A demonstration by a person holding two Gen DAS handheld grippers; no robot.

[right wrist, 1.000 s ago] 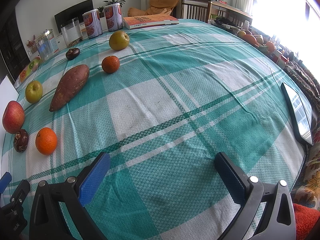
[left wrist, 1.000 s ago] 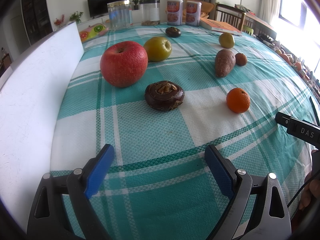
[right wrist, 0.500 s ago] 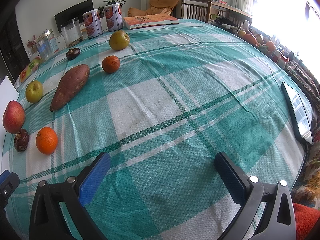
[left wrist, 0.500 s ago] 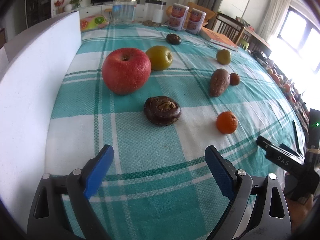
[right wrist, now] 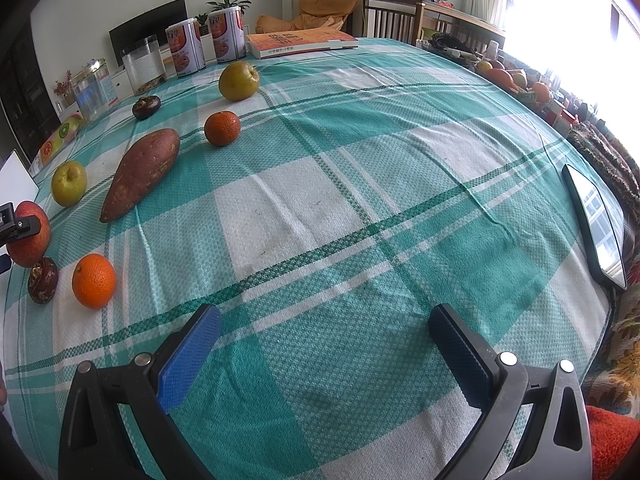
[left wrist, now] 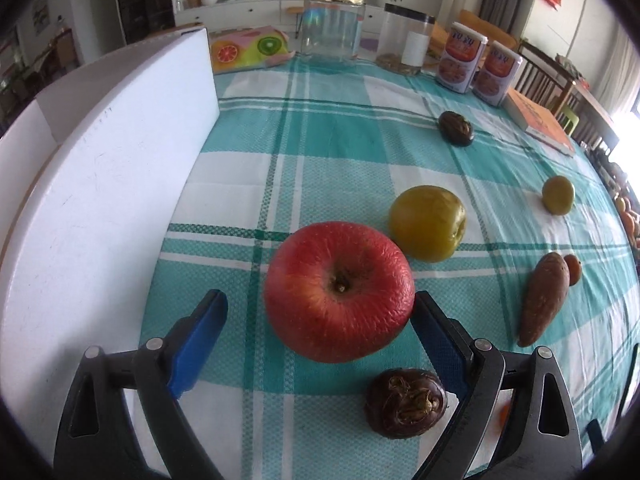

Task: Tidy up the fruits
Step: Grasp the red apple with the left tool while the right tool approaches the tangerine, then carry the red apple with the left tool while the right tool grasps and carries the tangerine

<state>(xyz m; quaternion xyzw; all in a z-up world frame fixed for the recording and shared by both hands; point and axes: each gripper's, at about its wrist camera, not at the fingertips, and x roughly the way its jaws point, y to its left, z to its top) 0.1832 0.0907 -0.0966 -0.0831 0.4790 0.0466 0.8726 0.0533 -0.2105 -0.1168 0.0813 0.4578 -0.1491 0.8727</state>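
So on the desk (right wrist: 400,208) we count one red apple (left wrist: 339,291), two yellow-green apples (right wrist: 69,183) (right wrist: 239,80), two oranges (right wrist: 93,281) (right wrist: 222,128), one sweet potato (right wrist: 141,173) and two dark mangosteens (right wrist: 43,280) (right wrist: 146,107). At the back we've got two clear jars (left wrist: 333,26) (left wrist: 407,40), two printed tins (left wrist: 462,58) (left wrist: 496,73) and one book (right wrist: 300,41).

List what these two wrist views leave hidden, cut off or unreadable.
- Left wrist view: the orange is nearly all hidden behind the left gripper's right finger.
- Left wrist view: whether that finger touches the red apple cannot be told.
- Right wrist view: the red apple is partly covered by the left gripper's finger at the frame edge.
- Both views: the canisters print is too small to read.
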